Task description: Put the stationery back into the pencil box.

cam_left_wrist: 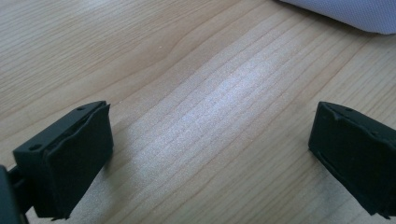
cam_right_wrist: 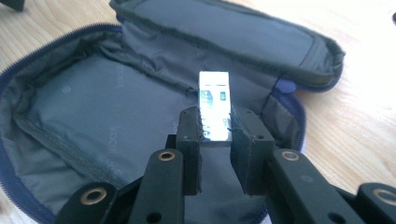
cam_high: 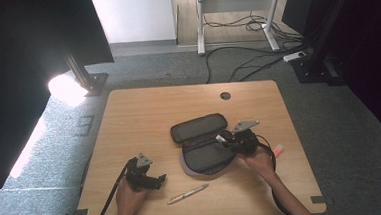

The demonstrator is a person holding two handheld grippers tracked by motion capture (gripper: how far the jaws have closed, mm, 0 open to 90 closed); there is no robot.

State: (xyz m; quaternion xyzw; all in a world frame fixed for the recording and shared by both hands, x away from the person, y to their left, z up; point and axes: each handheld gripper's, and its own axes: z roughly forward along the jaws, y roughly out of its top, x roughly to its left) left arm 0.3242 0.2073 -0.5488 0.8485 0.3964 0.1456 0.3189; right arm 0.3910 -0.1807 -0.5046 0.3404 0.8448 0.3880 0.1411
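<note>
Lying nearest, on pale wood-grain table [cam_high: 143, 110], slim silver pen [cam_high: 187, 194]. Resting left of it, left gripper [cam_left_wrist: 210, 154], black padded jaws gaping wide, gripping nothing. Sprawling unzipped mid-table, dark grey fabric pencil case [cam_right_wrist: 107, 116], blue zip edging, faint unreadable print on lining. Hovering over its open compartment, right gripper [cam_right_wrist: 215, 135], jaws pinching small white rectangular eraser [cam_right_wrist: 214, 100], label too blurred for reading.

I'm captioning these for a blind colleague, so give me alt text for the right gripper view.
The right hand-held gripper is shut on a small white eraser, holding it upright over the inside of an open dark pencil case. The case lies unzipped on a wooden table, its grey lining showing and its lid flap folded back behind.
</note>
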